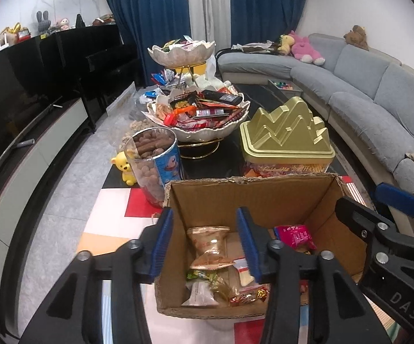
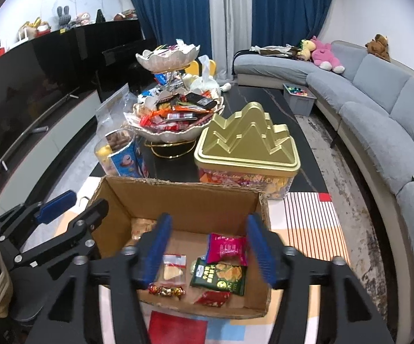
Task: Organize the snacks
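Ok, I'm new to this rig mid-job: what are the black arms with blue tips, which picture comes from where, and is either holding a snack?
They are two handheld grippers, each with a fisheye camera looking along its two blue-padded fingers. One picture is from the left gripper, the other from the right gripper; each also glimpses the other at its edge. Both hang open over a cardboard box and hold nothing. In the box lie a pink packet, a green packet and small candies. Behind it stand a gold-lidded tin, a clear jar of brown snacks and a tiered dish piled with snacks.
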The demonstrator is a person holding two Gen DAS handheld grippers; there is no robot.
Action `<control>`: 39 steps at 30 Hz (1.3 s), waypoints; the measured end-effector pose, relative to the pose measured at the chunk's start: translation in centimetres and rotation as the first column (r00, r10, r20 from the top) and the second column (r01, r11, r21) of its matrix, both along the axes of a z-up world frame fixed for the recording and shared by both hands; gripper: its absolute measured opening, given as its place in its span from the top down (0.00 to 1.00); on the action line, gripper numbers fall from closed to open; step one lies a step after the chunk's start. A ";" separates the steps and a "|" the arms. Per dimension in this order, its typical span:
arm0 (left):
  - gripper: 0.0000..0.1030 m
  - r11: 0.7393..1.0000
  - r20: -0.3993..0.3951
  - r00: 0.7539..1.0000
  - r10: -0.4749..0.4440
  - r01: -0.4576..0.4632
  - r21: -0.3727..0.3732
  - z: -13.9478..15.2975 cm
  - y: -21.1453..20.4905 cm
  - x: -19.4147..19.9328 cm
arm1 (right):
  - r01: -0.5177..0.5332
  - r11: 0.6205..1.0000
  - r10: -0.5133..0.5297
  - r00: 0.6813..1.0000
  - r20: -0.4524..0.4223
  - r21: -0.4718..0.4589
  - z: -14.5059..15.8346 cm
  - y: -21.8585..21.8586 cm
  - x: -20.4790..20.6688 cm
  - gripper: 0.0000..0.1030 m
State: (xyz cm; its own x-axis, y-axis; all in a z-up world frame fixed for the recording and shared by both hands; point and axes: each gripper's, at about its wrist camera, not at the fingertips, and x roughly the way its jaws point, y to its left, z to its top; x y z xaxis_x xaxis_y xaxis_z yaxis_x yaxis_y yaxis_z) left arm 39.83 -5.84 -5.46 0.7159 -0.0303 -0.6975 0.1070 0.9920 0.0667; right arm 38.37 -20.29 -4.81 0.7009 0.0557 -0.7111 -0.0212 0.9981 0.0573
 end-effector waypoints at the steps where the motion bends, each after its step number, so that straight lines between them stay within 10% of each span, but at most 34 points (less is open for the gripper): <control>1: 0.48 1.000 0.003 1.000 0.003 -0.003 0.001 0.1 0.1 -0.1 | 0.005 1.000 -0.005 1.000 0.002 -0.003 0.1 -0.1 -0.1 0.31; 8: 0.32 1.000 0.020 1.000 0.018 -0.018 0.008 1.1 0.6 -1.6 | 0.029 1.000 -0.028 1.000 0.009 -0.011 0.9 -0.4 -0.9 0.24; 39: 0.22 1.000 0.069 0.997 0.030 -0.030 -0.002 5.4 2.7 -12.6 | 0.072 0.997 -0.069 0.996 0.052 -0.042 4.5 -0.5 -11.2 0.17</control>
State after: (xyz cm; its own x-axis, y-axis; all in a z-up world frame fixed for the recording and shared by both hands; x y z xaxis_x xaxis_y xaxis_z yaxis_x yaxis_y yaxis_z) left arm 27.23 -3.09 -0.06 0.7632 -0.0086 -0.6461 0.0723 0.9948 0.0722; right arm 27.18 -20.84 -0.35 0.7370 -0.0255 -0.6755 0.0475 0.9988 0.0141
